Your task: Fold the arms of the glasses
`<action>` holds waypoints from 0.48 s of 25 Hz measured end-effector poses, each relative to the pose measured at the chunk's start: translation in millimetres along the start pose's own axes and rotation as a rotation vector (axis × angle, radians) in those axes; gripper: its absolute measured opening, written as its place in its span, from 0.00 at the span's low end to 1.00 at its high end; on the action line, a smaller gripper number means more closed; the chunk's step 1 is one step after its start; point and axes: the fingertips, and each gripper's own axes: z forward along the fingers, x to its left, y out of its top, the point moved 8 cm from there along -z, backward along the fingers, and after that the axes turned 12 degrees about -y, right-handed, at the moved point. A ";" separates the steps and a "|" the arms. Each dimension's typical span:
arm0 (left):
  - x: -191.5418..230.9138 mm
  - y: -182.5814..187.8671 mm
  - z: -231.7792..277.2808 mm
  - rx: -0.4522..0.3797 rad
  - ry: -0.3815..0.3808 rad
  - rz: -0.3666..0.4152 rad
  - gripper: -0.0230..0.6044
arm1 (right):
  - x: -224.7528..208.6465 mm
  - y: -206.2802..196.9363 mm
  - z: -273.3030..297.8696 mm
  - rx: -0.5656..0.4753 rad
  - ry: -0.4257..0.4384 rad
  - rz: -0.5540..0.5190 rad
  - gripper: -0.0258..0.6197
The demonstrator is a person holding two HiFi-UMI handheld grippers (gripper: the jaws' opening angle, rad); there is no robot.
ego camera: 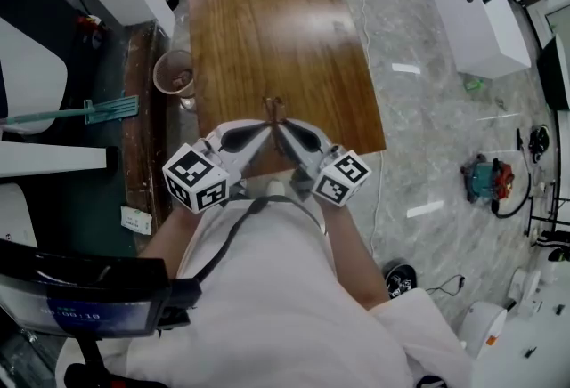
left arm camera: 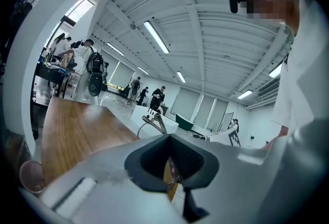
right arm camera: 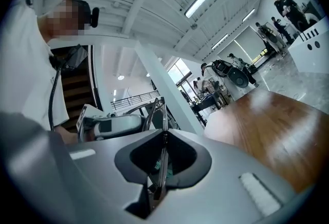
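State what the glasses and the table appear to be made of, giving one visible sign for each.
The glasses look like thin metal, brownish with a slight sheen: the frame is wire-slim and catches the light. It could also be coated. The table looks like wood or wood veneer with a glossy finish: streaked brown grain, with pale reflections on it.

Wooden table point(ego camera: 267, 30), glossy brown top, pinkish cup point(ego camera: 174, 73) seemingly just beside its edge

We wear a white short-sleeved shirt point(ego camera: 267, 297) with a thin black cord point(ego camera: 233, 235) looping down the chest, and our pale grey, black-padded left gripper point(ego camera: 265, 128) and right gripper point(ego camera: 280, 128) each bear a white cube point(ego camera: 196, 177) printed with black square markers.
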 end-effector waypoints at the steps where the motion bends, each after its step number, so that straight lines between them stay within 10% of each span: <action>1: 0.7 0.3 0.2 0.000 -0.002 -0.003 0.05 | 1.5 -0.8 0.2 0.006 0.007 -0.008 0.08; 12: 11.6 -18.8 -7.8 0.010 0.050 -0.060 0.05 | -28.6 -9.9 5.9 0.088 -0.039 -0.049 0.08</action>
